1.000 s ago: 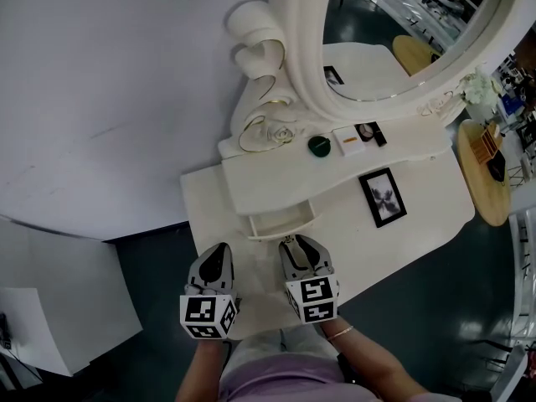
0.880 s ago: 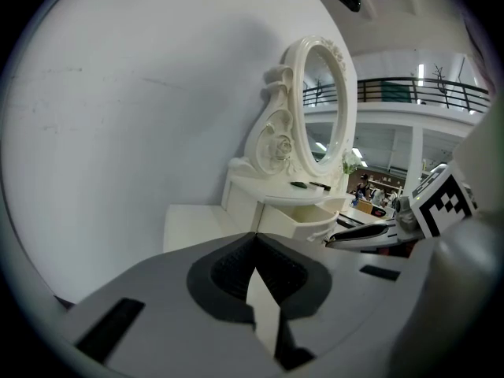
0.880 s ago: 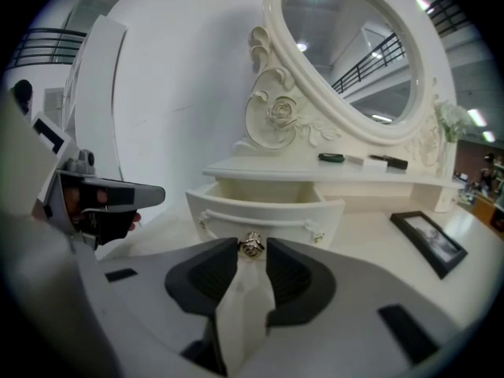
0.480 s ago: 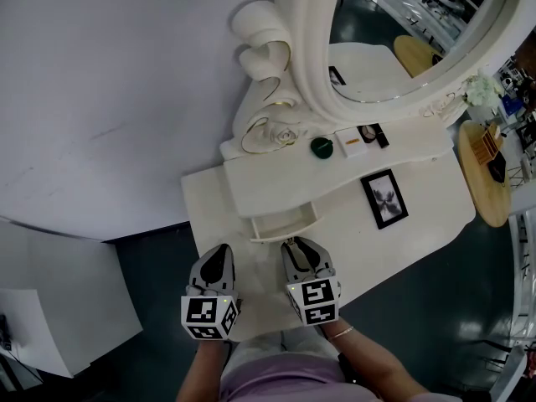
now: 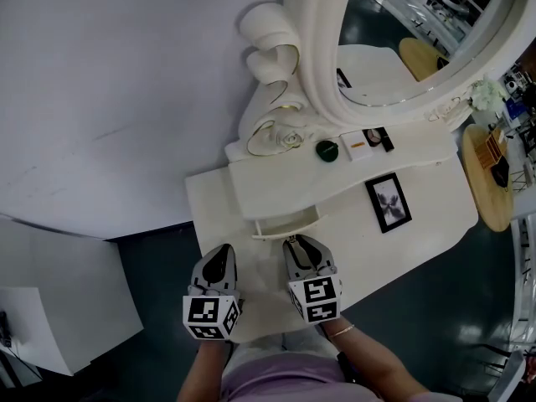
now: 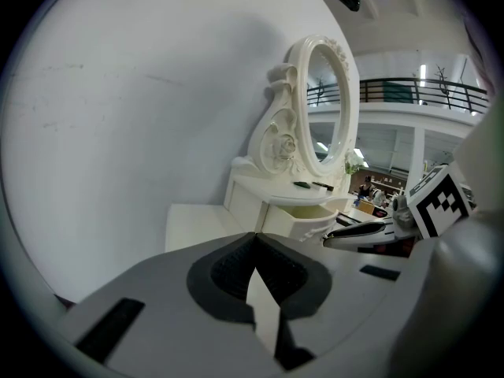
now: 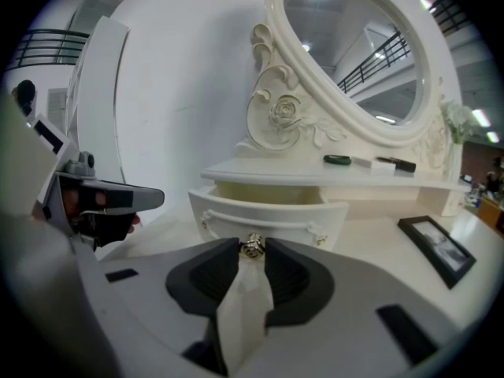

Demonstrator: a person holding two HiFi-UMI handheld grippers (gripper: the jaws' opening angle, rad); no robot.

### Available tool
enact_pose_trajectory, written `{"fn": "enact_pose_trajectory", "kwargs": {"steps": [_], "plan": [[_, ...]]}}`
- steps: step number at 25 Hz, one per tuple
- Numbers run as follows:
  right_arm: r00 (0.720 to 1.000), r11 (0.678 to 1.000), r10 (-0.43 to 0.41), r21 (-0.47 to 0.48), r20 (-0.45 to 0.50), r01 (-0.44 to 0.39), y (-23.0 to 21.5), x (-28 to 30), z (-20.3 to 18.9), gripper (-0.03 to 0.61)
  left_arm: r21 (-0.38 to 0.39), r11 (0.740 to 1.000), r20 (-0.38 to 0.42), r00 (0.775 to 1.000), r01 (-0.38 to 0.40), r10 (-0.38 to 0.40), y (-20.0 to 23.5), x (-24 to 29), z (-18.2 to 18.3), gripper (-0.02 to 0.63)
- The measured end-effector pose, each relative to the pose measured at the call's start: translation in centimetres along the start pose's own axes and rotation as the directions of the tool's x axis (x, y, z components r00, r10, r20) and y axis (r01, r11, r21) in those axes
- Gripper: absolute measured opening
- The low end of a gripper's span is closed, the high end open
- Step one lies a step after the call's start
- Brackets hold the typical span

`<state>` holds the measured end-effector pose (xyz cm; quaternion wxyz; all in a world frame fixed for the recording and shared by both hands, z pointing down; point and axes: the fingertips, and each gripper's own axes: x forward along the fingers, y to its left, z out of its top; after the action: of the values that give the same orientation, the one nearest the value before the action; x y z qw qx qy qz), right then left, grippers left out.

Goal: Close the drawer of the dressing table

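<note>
**Current state.** The white ornate dressing table (image 5: 431,216) has an oval mirror (image 5: 419,23) over a raised shelf. The small cream drawer (image 7: 268,207) under that shelf is part-way out, and its hollow interior is visible from above and from the right gripper view. On the lower worktop, well apart to the drawer's right, lies a black picture frame (image 5: 388,202). A dark green round item (image 5: 326,150) rests on the shelf.

**Right gripper.** The right gripper (image 5: 296,244) is lined up with the centre of the drawer front. Its jaws have just been closing. They now stand narrowly apart with the small metallic drawer knob (image 7: 252,246) between the tips, and the pads appear to press on both sides of it.

**Left gripper.** The left gripper (image 5: 221,249) hovers over the left end of the worktop, beside the drawer and clear of it. Its jaw tips meet and nothing is between them.

**Meaning for the task.** The grasp on the knob appears complete, so the approach step is judged finished. Closure has not yet begun. The next move calls for a straight push along the drawer's own axis, toward the mirror. A skewed push could jam the drawer, or the small knob could slip out of the pads.
</note>
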<state>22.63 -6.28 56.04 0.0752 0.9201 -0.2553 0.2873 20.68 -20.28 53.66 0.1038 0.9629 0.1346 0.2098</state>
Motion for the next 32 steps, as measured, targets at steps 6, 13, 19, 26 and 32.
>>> {"fn": "enact_pose_trajectory", "kwargs": {"steps": [6, 13, 19, 26, 32], "plan": [[1.000, 1.000, 0.006, -0.004, 0.002, -0.006, -0.2, 0.7, 0.4, 0.107, -0.005, 1.000, 0.000, 1.000, -0.010, 0.010, 0.4, 0.1, 0.0, 0.000], [1.000, 1.000, 0.011, -0.011, 0.002, -0.011, -0.3, 1.4, 0.9, 0.106, -0.011, 1.000, 0.002, 1.000, -0.013, 0.013, 0.7, 0.3, 0.1, 0.000], [1.000, 1.000, 0.015, -0.017, 0.006, -0.015, -0.5, 1.8, 1.3, 0.106, -0.017, 1.000, 0.006, 1.000, -0.019, 0.019, 0.9, 0.3, 0.2, 0.000], [1.000, 1.000, 0.020, -0.021, 0.012, -0.019, -0.7, 2.7, 2.1, 0.106, -0.018, 1.000, 0.006, 1.000, -0.026, 0.026, 1.1, 0.1, 0.3, 0.000], [1.000, 1.000, 0.020, -0.022, 0.015, -0.020, -0.9, 3.4, 2.5, 0.106, -0.017, 0.999, 0.007, 0.999, -0.034, 0.034, 1.4, -0.1, 0.4, 0.000]]}}
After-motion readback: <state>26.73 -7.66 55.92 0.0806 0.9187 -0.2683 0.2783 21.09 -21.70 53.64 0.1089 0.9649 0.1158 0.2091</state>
